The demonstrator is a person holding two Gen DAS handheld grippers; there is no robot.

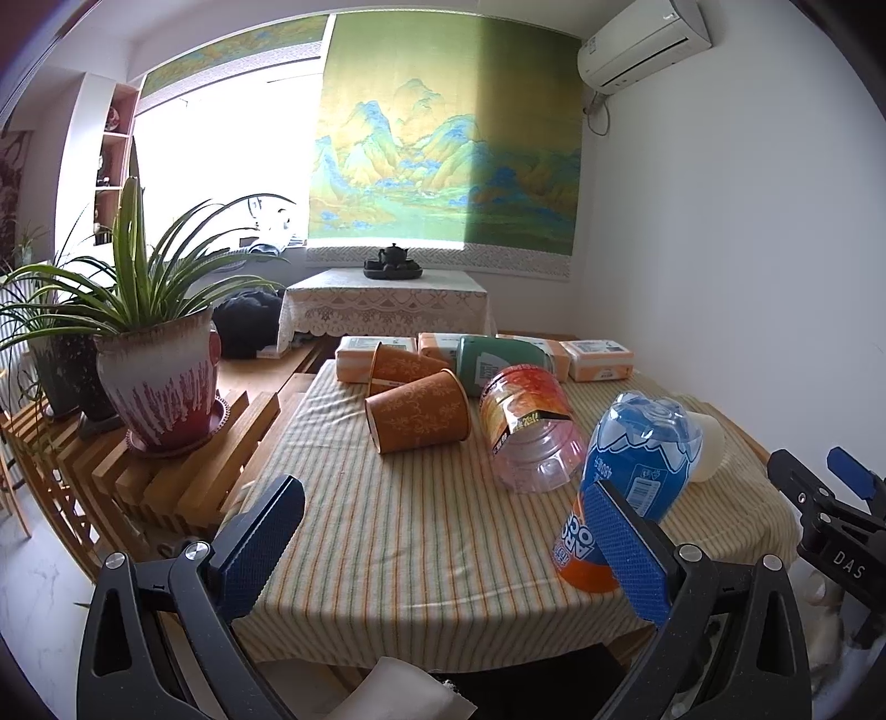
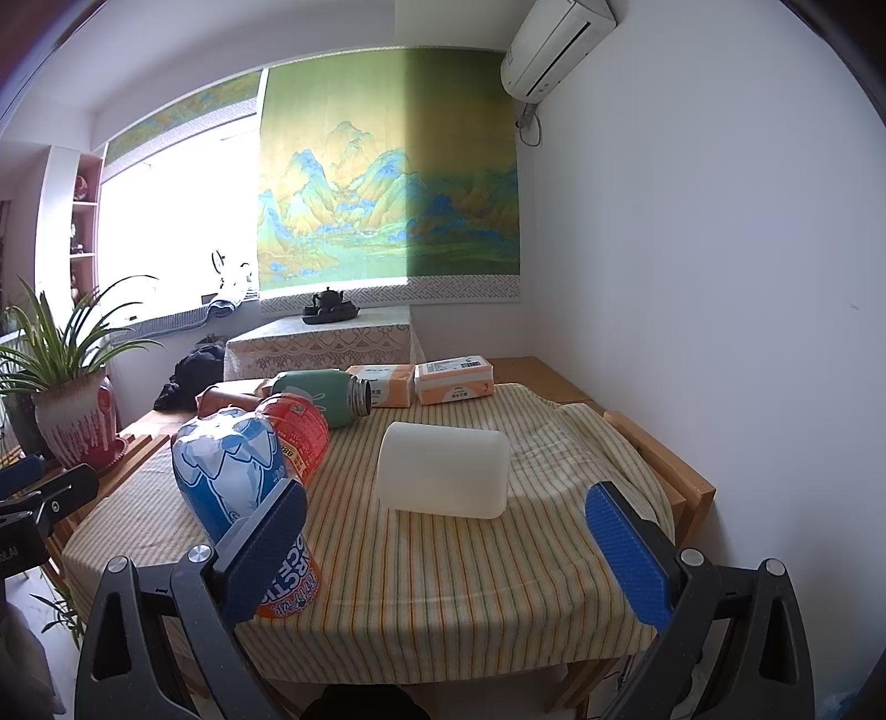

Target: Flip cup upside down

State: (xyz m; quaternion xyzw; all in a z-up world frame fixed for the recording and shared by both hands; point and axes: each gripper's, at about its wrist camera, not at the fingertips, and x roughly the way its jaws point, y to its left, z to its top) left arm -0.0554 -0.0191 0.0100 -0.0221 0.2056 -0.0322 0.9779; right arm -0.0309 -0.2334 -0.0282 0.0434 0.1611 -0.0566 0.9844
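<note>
— What sort of place is shown?
— A lived-in home room: a landscape-painted window blind [image 1: 443, 149], a wall air conditioner [image 1: 642, 47], potted plants [image 1: 155, 354], a tea set [image 1: 393, 263] on a lace-covered table [image 1: 382, 302], and tissue packs [image 2: 454, 379] are seen.

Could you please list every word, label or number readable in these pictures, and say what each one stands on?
"DAS": right hand-held gripper, on its black body.
"ARC…": blue-and-orange cup, upside down and partly hidden.
"RCTIC": same cup in the right wrist view, upside down.
"88": red-labelled clear cup, partial.
"OLAI": left hand-held gripper, cut off.
Tissue packs, green flask: print too small.
</note>
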